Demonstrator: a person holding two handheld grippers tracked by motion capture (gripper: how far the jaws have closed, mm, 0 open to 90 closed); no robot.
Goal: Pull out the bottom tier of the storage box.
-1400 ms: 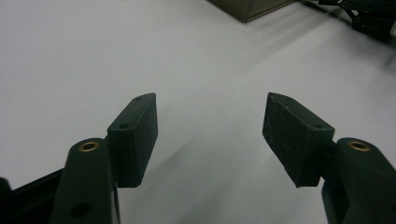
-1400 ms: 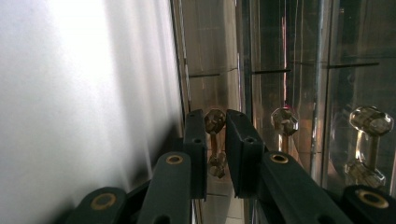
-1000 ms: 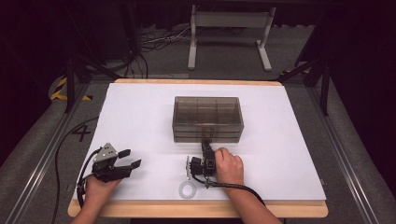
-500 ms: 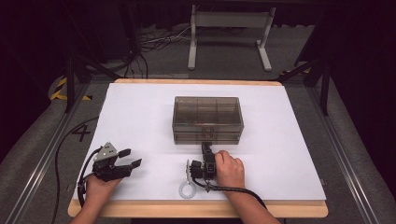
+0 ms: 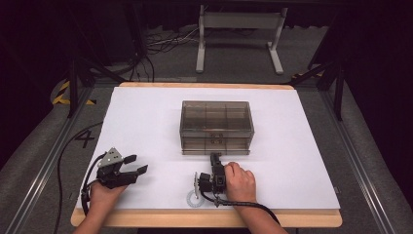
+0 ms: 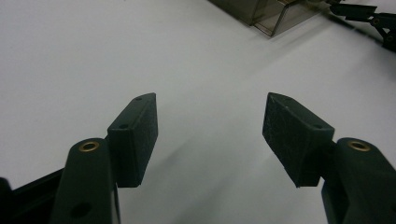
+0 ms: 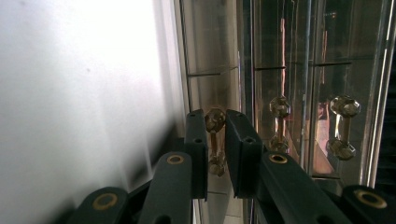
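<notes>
A smoky see-through drawer box (image 5: 216, 119) stands mid-table, with its small knobbed handles on the side facing me. My right gripper (image 5: 215, 157) lies turned on its side at the box's front. In the right gripper view its jaws (image 7: 215, 115) are shut on the handle (image 7: 215, 140) of the lowest drawer, the one nearest the table top. Two more handles (image 7: 280, 126) sit beyond it. My left gripper (image 5: 137, 164) rests at the front left, held in a hand. Its jaws (image 6: 210, 116) are wide open over bare white table, with nothing between them.
A pale ring (image 5: 193, 199) lies flat on the white table (image 5: 302, 161) just left of my right wrist, near the front edge. The right gripper's cable (image 5: 253, 207) trails back off the table. The box corner (image 6: 266, 14) appears far off in the left gripper view.
The right hand and its gripper have shifted a little toward the table's near edge, still on the handle. The left gripper has stayed put.
</notes>
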